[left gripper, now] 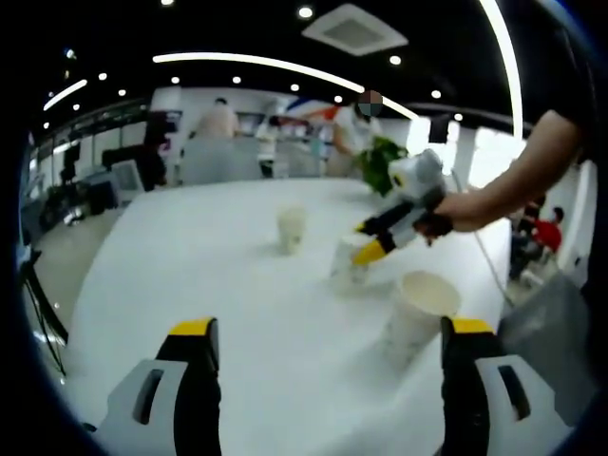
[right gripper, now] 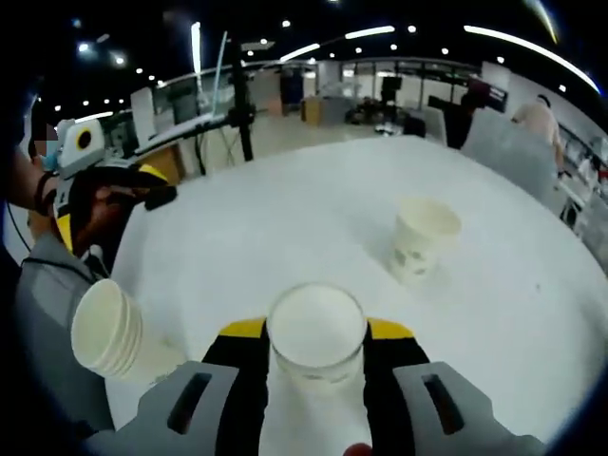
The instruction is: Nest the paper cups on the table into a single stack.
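Gripping white paper cup (right gripper: 316, 334), mouth open upward

No readable text, labels or numbers; print on cups too blurred.

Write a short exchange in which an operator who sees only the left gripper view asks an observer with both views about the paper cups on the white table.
Operator: Is the near cup just one cup?
Observer: No. The right gripper view shows layered rims, so several cups are nested there.
Operator: Does the right tool really have the held cup?
Observer: Yes. In the right gripper view, a jaw sits against each side of it.
Operator: Anything on the far cup?
Observer: It has dark print on its side.
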